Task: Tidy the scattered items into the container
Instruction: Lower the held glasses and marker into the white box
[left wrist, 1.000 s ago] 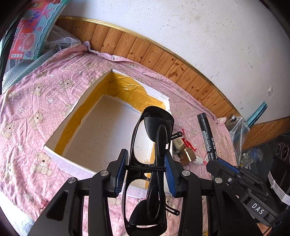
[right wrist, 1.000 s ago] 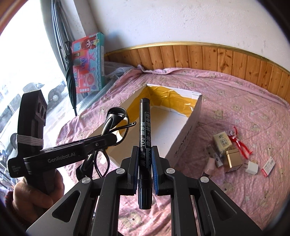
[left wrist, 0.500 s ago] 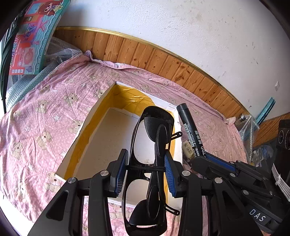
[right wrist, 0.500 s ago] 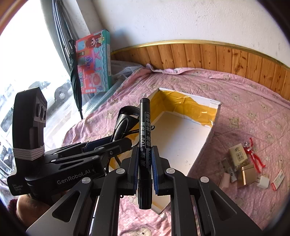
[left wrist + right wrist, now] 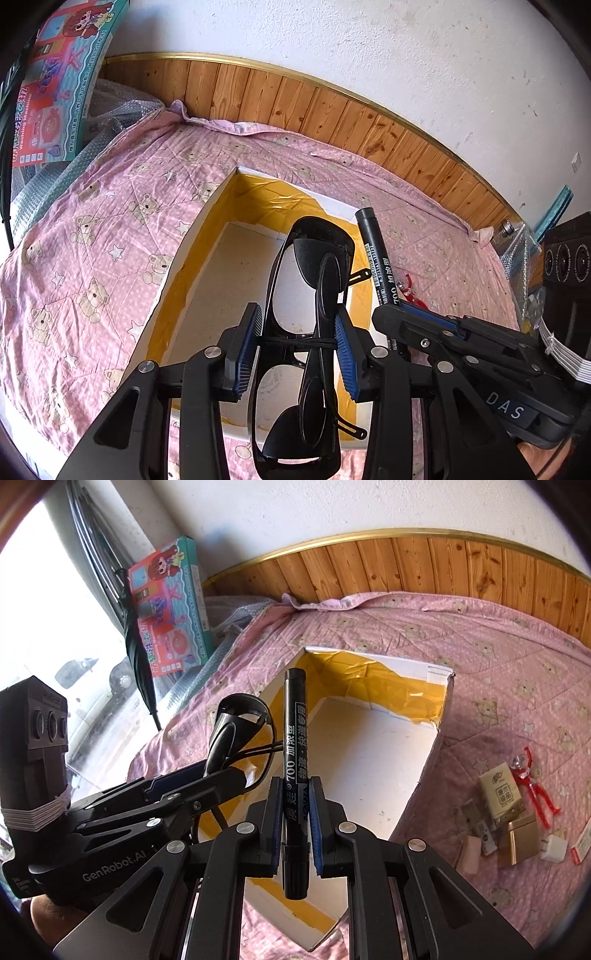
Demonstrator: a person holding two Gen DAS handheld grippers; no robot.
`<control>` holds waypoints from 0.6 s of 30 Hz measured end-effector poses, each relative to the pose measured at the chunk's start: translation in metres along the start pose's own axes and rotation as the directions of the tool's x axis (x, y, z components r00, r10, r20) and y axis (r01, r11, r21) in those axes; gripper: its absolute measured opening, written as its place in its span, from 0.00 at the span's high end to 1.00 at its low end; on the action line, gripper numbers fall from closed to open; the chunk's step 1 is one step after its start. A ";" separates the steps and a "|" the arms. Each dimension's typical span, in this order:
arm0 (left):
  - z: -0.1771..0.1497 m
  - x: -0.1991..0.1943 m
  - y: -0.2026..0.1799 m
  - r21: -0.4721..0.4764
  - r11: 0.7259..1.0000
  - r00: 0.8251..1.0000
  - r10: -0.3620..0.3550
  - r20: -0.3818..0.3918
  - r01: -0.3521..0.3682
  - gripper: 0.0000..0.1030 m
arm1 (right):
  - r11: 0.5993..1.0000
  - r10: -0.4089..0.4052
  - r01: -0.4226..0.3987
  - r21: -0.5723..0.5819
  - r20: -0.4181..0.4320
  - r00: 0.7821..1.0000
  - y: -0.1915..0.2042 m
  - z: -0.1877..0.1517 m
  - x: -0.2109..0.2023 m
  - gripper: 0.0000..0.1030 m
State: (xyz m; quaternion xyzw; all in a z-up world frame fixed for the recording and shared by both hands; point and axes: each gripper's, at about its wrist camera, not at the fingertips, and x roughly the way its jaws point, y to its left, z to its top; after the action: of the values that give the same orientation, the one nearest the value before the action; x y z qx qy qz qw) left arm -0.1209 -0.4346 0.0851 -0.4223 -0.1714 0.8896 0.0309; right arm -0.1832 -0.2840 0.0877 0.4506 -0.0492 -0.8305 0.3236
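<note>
Sunglasses (image 5: 310, 332) are clamped in the left gripper (image 5: 299, 343) and a marker (image 5: 294, 775) in the right gripper (image 5: 294, 823), both above the empty box (image 5: 439, 753). Small items (image 5: 509, 812) at lower right are left uncollected.

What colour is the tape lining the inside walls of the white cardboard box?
Yellow tape, clearest in the right wrist view.
</note>
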 end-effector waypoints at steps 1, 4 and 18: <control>0.004 0.002 0.000 -0.001 1.000 1.000 -0.002 -0.006 0.002 0.61 | 1.000 0.002 -0.002 0.011 -0.002 1.000 -0.003 0.003 0.002 0.87; 0.014 0.013 0.004 -0.020 1.000 0.999 -0.021 -0.035 0.021 0.61 | 0.999 0.020 -0.019 0.046 -0.011 1.000 -0.012 0.012 0.008 0.87; 0.050 0.075 0.018 -0.017 0.999 0.985 0.035 -0.169 -0.038 0.61 | 0.972 0.026 0.007 0.233 -0.135 0.991 -0.071 0.036 0.060 0.87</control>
State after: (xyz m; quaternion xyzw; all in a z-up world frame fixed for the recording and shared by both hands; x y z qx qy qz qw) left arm -0.2061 -0.4504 0.0528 -0.4995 -0.1694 0.8492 0.0246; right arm -0.2692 -0.2711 0.0397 0.5413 -0.1263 -0.7845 0.2750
